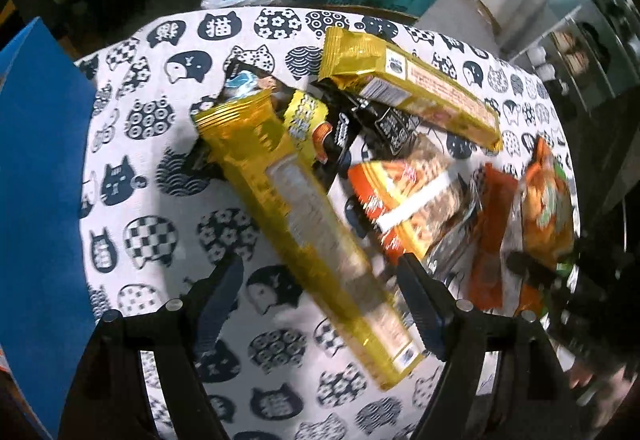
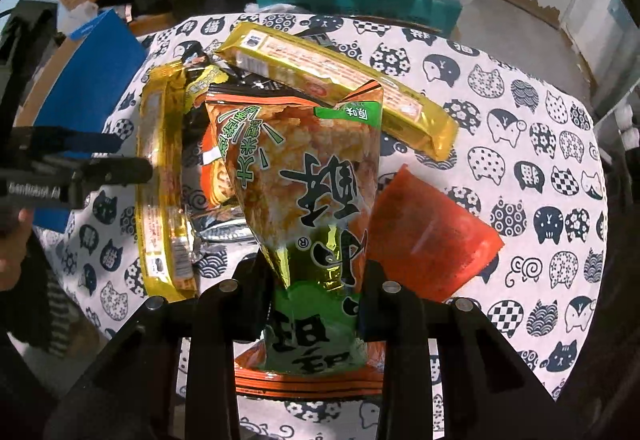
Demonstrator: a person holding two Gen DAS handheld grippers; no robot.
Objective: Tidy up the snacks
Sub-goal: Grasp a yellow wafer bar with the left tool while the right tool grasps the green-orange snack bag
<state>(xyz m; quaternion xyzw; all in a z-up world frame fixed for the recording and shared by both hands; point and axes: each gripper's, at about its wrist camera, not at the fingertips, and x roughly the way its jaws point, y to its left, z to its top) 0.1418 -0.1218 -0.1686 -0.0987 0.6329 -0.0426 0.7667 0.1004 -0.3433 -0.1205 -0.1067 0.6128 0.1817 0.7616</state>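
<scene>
Green-and-orange foil snack bag point(image 2: 308, 176), glossy and creased at the waist, is clamped by the right gripper point(image 2: 316, 304) at centre frame, above the cat-print cloth point(image 2: 540, 168). Step in hand: sorting, one bag picked up. Left gripper point(image 1: 320, 304) stands open, astride the long gold packet point(image 1: 304, 224) at lower centre, pads not pressing. Next move, by judgement: close squarely across that packet's narrow width.

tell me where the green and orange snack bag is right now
The green and orange snack bag is pinched in the right gripper, centre of the right wrist view, above the gold packs and the red packet.
</scene>
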